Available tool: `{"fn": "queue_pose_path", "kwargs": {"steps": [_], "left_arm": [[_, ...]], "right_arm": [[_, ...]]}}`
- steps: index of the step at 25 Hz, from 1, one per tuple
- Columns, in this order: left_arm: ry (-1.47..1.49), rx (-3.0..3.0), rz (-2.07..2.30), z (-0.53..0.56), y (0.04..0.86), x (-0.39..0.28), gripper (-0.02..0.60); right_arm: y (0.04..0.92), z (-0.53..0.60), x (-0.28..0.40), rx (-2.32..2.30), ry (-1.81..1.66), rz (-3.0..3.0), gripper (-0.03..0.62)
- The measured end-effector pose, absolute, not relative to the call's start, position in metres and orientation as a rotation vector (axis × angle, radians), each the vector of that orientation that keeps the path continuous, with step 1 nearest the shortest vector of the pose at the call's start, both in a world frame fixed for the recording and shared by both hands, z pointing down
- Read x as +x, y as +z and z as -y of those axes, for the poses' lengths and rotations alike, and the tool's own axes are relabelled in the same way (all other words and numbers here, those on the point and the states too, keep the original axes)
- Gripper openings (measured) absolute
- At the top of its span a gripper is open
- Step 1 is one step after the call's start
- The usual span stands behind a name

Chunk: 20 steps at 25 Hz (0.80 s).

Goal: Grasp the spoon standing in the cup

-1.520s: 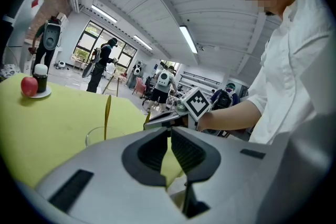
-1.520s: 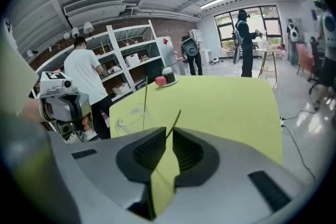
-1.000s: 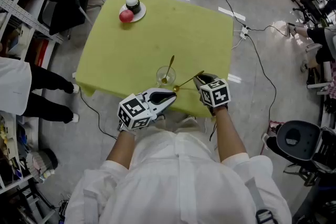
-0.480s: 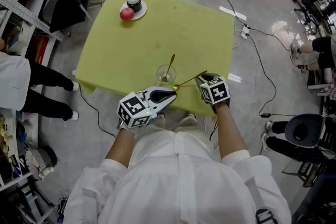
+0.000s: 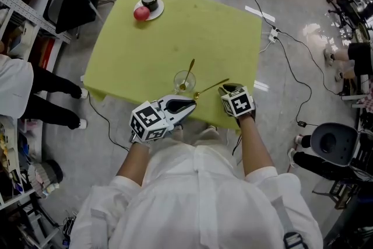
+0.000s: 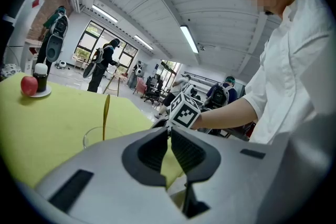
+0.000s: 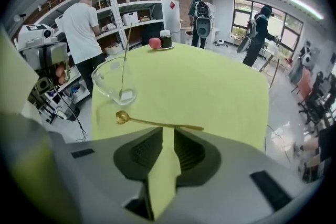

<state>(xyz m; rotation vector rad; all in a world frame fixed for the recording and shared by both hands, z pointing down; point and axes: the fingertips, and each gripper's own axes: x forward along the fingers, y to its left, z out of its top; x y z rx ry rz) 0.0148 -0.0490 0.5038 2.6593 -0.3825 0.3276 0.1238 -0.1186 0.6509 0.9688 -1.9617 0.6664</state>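
The right tool [image 5: 225, 89] has sunk a little toward the yellow-green cloth-covered surface [image 5: 175, 32]. Its jaws have just been closing and now stand narrowly apart, with only cloth between them. A second gold spoon [image 7: 157, 124] lies flat just past its tips, apparently untouched, though the view there is tight. The left tool [image 5: 191, 105] has stayed put, closed and empty.

The slim gold spoon [image 5: 189, 72] standing in the clear glass cup [image 5: 176, 83] leans as before, near the front edge and between the two tools, so the grasp has not begun.

That front edge runs right under both tools. Beyond the cup the cloth lies open. The white plate [image 5: 156, 10] with a red apple [image 5: 141, 14] and dark jar [image 5: 148, 2] sits well apart at the far corner.
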Motion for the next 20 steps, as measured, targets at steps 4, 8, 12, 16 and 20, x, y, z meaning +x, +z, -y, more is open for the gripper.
{"fn": "queue_pose_path", "kwargs": {"steps": [4, 8, 12, 16, 20], "left_arm": [[0.322, 2.660, 0.383, 0.049, 0.504, 0.015, 0.025], [0.318, 2.663, 0.379, 0.049, 0.503, 0.016, 0.025], [0.315, 2.664, 0.380, 0.049, 0.503, 0.015, 0.025], [0.307, 2.667, 0.385, 0.050, 0.504, 0.015, 0.025], [0.297, 2.675, 0.394, 0.051, 0.501, 0.012, 0.025]], "right_arm": [[0.645, 0.118, 0.120, 0.973, 0.674, 1.992, 0.068], [0.637, 0.119, 0.117, 0.983, 0.670, 2.014, 0.069], [0.621, 0.124, 0.109, 0.995, 0.659, 2.067, 0.067], [0.605, 0.131, 0.098, 1.001, 0.671, 2.142, 0.067], [0.587, 0.137, 0.087, 1.007, 0.656, 2.205, 0.067]]}}
